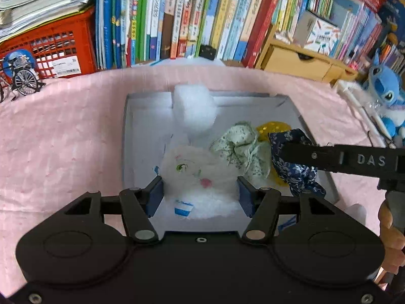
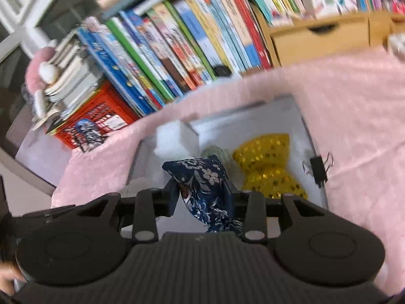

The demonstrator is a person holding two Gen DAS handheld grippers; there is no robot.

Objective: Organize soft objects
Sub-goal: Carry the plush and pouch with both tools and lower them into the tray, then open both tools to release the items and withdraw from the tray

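My left gripper point(image 1: 200, 193) is shut on a fluffy white plush toy point(image 1: 200, 174) with a green eye and a blue-and-white tag, held over the near part of a grey box point(image 1: 149, 124). My right gripper point(image 2: 201, 193) is shut on a dark blue floral cloth pouch point(image 2: 202, 185), which hangs over the box's right side; the same dark blue pouch point(image 1: 291, 162) shows in the left wrist view under the black right-gripper finger point(image 1: 336, 159). Inside the box lie a white foam lump point(image 1: 195, 106), a pale green floral cloth point(image 1: 240, 147) and a gold sequin bow point(image 2: 265, 164).
The box sits on a pink blanket point(image 1: 63, 136). A black binder clip point(image 2: 319, 169) is on the box's right wall. Behind stand a row of books point(image 1: 189, 17), a red crate point(image 1: 53, 48), a wooden drawer unit point(image 1: 298, 60), a toy bicycle point(image 1: 22, 78) and a blue plush point(image 1: 384, 91).
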